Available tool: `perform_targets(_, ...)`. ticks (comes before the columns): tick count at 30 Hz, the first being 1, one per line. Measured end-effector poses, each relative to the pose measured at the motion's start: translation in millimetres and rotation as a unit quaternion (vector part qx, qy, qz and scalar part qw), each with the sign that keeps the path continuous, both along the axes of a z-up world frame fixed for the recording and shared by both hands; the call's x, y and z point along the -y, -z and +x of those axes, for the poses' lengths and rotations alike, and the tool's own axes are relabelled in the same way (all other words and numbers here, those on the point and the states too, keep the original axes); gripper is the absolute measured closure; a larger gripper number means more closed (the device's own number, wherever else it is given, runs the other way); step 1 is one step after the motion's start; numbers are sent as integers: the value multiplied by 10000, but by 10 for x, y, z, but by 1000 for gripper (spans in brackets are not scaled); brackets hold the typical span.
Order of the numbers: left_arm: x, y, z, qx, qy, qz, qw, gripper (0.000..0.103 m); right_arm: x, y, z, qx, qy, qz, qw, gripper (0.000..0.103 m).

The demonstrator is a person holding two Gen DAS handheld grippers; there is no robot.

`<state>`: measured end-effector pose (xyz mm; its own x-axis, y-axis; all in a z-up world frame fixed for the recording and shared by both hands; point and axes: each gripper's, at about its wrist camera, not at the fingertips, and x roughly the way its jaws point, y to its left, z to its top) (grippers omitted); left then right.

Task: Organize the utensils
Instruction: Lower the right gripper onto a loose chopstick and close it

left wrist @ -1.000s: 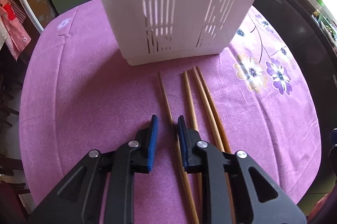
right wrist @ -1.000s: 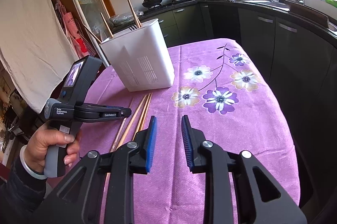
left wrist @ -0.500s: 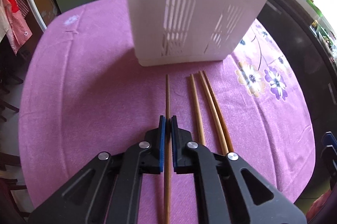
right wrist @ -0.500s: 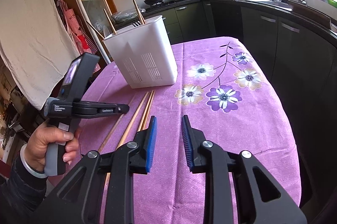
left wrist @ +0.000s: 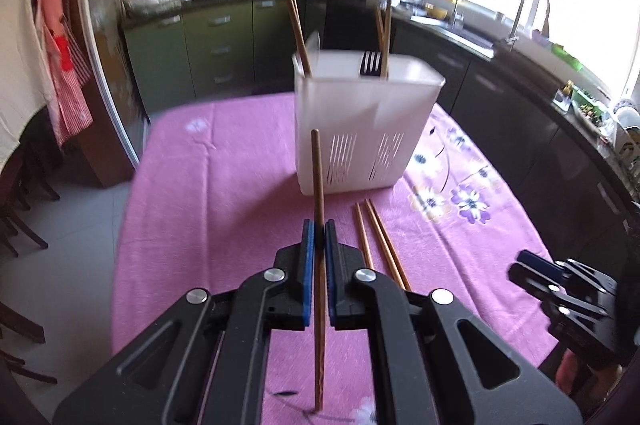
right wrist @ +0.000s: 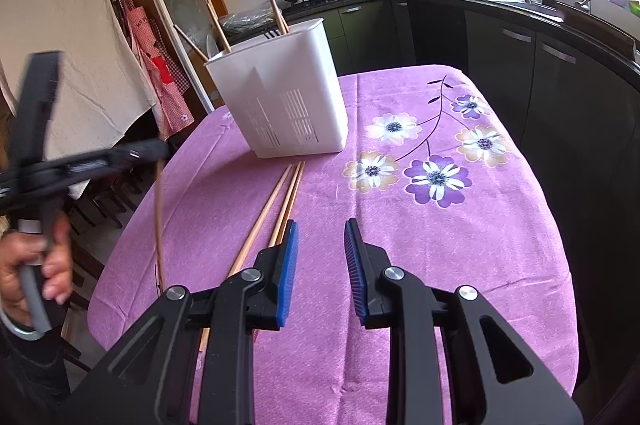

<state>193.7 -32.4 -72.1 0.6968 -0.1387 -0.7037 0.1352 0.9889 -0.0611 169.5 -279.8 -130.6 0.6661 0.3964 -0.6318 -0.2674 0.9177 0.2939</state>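
A table covered by a purple tablecloth [right wrist: 400, 265] carries everything here. The cloth is plain across most of its width and printed along one side with a trailing dark stem and purple, white and tan flowers [right wrist: 438, 179]. A white plastic utensil holder [right wrist: 286, 101] with slotted lower walls stands upright on the cloth toward the far end. Just in front of its base lie wooden chopsticks [right wrist: 276, 203], close together and side by side, pointing toward the holder; the left wrist view shows them [left wrist: 380, 237] flat on the cloth, with their near ends hidden.
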Motion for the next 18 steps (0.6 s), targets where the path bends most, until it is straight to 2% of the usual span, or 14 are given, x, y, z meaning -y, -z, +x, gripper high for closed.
perform_targets(5,-74,-118,-340,323,-12,-17,9995,98,-80,37,44,-97,-151,-16,9998,75)
perform_targets(10,-155,-173,-650,612,-129,-40,9980,97,-266,83,387,-426,-489,-18,9979,75)
perform_targets(15,-210,-194,-858,809,-209,10,9965,97,-590,190,844,-852,-761,-291,9930,75)
perform_targets(18,-240,-194,-927,871,-231,27,9959,97,-768,271,985,-946,-783,-600,9906,77)
